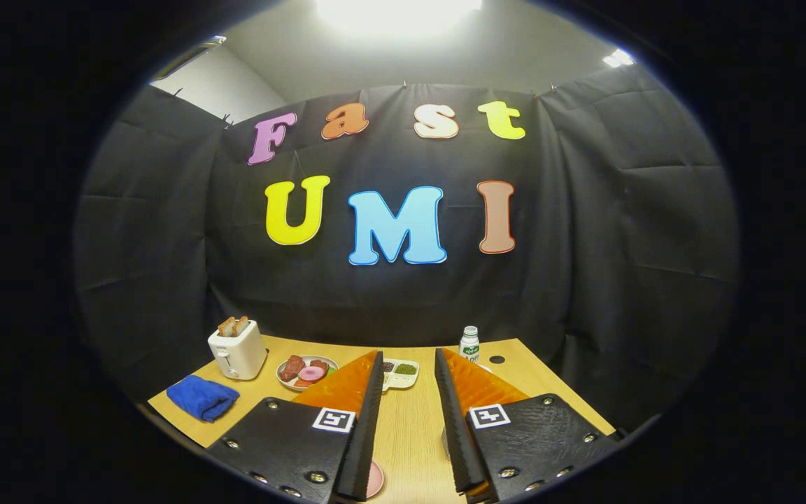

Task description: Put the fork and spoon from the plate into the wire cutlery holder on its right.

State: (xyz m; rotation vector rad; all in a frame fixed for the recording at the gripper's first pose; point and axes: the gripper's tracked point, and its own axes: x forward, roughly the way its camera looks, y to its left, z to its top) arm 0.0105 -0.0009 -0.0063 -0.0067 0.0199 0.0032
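The gripper (408, 371) hangs high over the wooden table (410, 427) with its jaws wide apart and holding nothing, aimed level at the booth wall. Ahead lie a white toaster (236, 350), a blue cloth (202, 397), a plate of toy food (306, 371), a small divided dish (401, 373) and a bottle (469, 343). I cannot make out the fork, spoon or wire holder; a pink rim (375, 479) by the left finger may be their plate, so tipping downward first seems wise.
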